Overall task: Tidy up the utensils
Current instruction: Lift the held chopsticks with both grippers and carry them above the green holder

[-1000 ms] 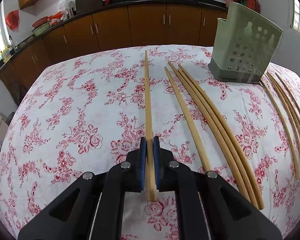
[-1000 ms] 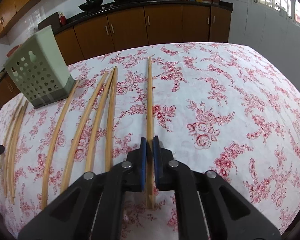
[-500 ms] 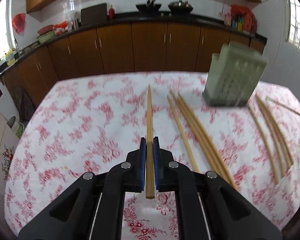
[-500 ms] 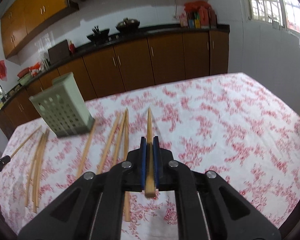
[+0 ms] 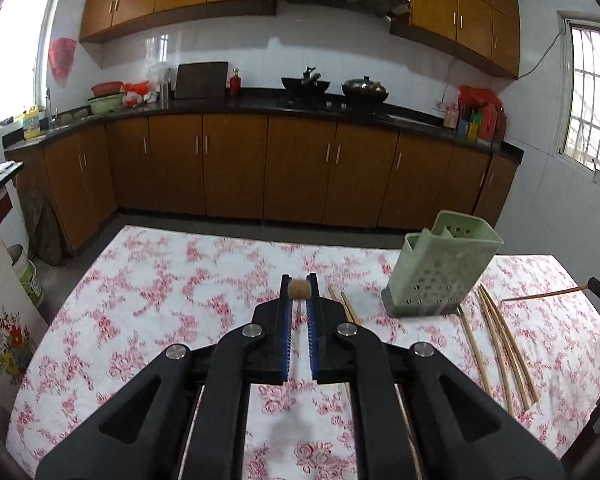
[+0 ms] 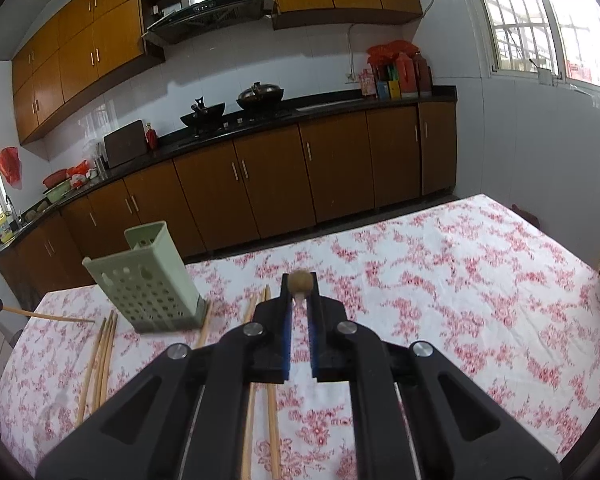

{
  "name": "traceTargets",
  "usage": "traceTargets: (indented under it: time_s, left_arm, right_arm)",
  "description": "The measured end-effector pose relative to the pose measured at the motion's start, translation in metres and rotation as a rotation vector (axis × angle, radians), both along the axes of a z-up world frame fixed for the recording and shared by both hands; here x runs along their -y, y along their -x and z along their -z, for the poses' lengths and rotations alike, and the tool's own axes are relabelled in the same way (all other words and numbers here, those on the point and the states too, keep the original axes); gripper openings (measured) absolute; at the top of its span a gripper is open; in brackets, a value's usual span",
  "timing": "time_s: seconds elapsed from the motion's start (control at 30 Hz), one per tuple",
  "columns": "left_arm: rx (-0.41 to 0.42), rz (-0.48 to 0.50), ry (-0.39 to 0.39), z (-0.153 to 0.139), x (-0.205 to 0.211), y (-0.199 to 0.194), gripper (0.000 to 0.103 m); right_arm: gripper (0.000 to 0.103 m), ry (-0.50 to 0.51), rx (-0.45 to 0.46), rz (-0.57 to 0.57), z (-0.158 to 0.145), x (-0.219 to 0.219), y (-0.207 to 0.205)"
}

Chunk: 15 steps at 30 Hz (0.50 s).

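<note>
Left gripper (image 5: 299, 289) clamped on a chopstick (image 5: 299, 289) seen end-on above the floral tablecloth (image 5: 160, 300), green perforated utensil holder (image 5: 440, 276) toward the far right edge with loose chopsticks (image 5: 500, 340) beside it, right gripper (image 6: 300, 284) likewise clamped on its chopstick (image 6: 300, 281).

Floral tablecloth (image 5: 148, 320), near. Brown base cabinets (image 5: 236, 168) along far wall. Two black woks (image 5: 306, 82) far centre. Range hood (image 6: 208, 4) above. Window (image 6: 540, 20) right.
</note>
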<state>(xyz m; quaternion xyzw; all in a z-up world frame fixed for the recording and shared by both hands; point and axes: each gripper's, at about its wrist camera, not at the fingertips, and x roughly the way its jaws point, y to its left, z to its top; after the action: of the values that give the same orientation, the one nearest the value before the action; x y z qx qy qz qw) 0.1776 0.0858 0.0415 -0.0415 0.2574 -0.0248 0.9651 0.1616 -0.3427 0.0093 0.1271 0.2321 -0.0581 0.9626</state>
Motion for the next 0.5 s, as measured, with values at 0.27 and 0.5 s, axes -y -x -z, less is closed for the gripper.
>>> traceTargets:
  time_s: [0.27, 0.5]
  left_arm:
    - [0.024, -0.029, -0.03, -0.015, -0.001, -0.011, 0.007]
    - [0.117, -0.01, -0.055, -0.071, 0.005, -0.017, 0.007]
  right_arm:
    - [0.008, 0.031, 0.013, 0.001, -0.021, 0.001, -0.022]
    - [0.008, 0.027, 0.126, -0.05, -0.094, -0.005, -0.033]
